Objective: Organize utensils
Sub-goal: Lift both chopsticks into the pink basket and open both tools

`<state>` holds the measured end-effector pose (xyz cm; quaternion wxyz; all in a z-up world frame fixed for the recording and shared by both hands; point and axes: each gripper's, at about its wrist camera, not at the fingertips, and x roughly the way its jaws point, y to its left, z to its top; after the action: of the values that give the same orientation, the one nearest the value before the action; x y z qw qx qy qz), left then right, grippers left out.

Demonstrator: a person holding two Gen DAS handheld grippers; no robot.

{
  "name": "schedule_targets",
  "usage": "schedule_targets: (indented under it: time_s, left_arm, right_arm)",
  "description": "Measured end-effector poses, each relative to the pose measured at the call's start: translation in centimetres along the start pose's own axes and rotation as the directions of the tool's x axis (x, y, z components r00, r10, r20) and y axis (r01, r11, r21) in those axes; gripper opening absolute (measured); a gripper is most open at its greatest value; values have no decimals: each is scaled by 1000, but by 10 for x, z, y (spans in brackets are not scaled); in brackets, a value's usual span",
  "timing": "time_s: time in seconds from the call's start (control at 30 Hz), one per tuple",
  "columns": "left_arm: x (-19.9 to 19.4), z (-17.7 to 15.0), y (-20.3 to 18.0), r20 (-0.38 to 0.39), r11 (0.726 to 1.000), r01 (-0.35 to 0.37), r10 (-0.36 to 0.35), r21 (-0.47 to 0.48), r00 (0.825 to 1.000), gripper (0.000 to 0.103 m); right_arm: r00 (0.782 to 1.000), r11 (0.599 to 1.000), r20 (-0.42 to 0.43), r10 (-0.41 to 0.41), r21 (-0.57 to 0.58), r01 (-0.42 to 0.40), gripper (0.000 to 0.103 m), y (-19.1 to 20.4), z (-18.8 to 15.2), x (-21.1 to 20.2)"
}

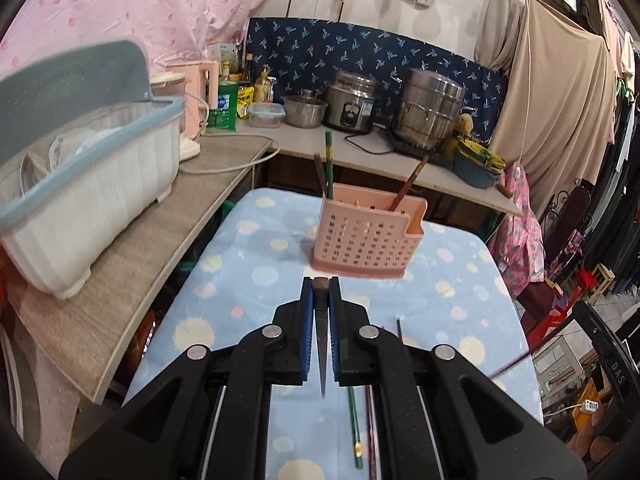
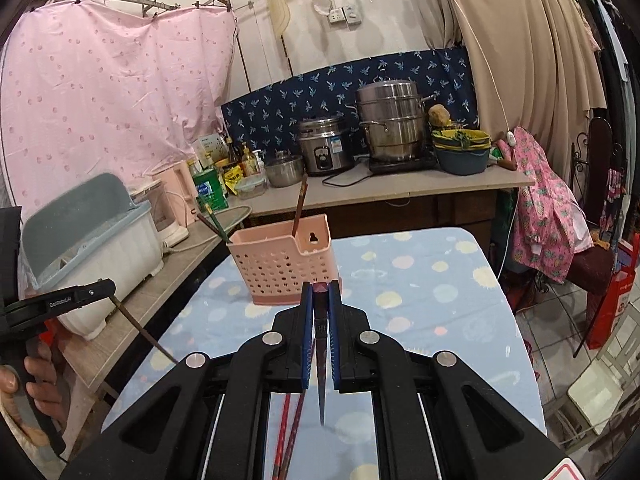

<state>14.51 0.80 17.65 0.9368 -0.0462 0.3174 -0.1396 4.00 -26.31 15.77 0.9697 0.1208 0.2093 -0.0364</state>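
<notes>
A pink perforated utensil holder (image 1: 366, 236) stands on the blue dotted table (image 1: 248, 288) and holds several chopsticks (image 1: 329, 162). It also shows in the right wrist view (image 2: 280, 266). My left gripper (image 1: 321, 286) is shut on a dark brown chopstick (image 1: 321, 344), short of the holder. My right gripper (image 2: 321, 290) is shut on a dark reddish chopstick (image 2: 321, 360), just in front of the holder. A green chopstick (image 1: 354, 424) and a dark red one (image 1: 370, 428) lie on the table below the left gripper. Red chopsticks (image 2: 286, 432) lie below the right gripper.
A white dish rack (image 1: 84, 184) with a grey lid sits on the grey side counter (image 1: 160, 248) to the left. The back counter carries a rice cooker (image 1: 352, 100), a steel steamer pot (image 1: 432, 112), bottles and bowls. The left gripper body (image 2: 60, 300) shows in the right wrist view.
</notes>
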Motion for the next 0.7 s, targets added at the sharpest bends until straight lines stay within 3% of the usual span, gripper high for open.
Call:
schedule_targets:
  time_s: [0.27,0.53,0.7]
  left_arm:
    - [-1,65,-26,104,1000,13,-16,28,994,7]
    - [7,141,-48,278,1000,3,-4,7,961,7]
    - [33,175,-54,326,1000,-6,11,-16,945,7]
  right_arm:
    - [993,997,94,72,4,-73,7,13,69,18]
    - [972,992,204,117,22,-124,7,33,152,64]
    - [962,989,245,122,49,-138,7,43,184,105]
